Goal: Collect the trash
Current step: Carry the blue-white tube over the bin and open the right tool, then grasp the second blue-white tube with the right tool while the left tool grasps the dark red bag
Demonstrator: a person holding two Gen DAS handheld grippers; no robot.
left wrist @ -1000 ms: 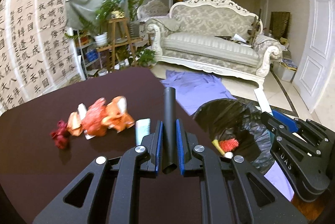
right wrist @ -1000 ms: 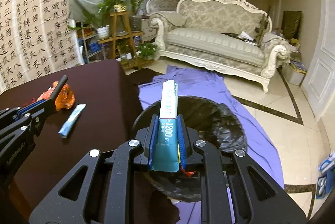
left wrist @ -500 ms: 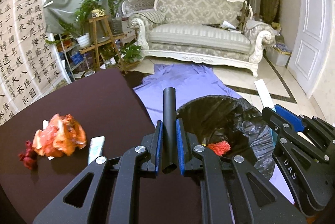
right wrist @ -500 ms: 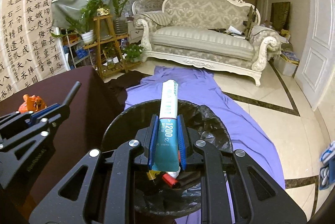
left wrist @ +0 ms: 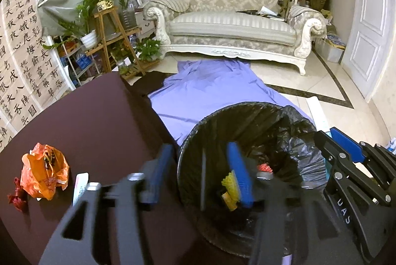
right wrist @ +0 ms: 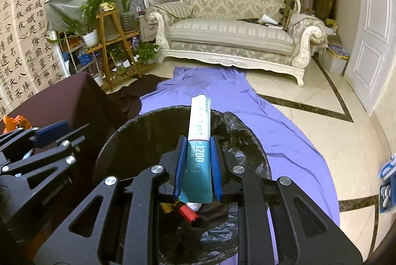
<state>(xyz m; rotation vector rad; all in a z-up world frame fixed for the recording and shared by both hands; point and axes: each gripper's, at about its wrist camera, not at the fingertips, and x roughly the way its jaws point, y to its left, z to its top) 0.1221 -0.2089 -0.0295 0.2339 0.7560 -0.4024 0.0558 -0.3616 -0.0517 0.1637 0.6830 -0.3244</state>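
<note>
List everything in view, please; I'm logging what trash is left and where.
Bin: one, black-lined, beside the table.
Tube: one, teal and white, in the right gripper over the bin.
Bag: one, orange, crumpled on the table.
Table: one, dark brown.
Cloth: one, purple, on the floor.
Sofa: one, cream.
Left gripper: jaws just opening, over the bin.
Right gripper: shut on the tube.

Left tool: jaws have just been opening; black tube formerly clamped between them now a thin blurred streak loose between the spread blue pads, above the bin.
Both tools: shifted from beside the counter edge to over the bin mouth.
Right tool: clamp on the teal tube slightly loosened.
</note>
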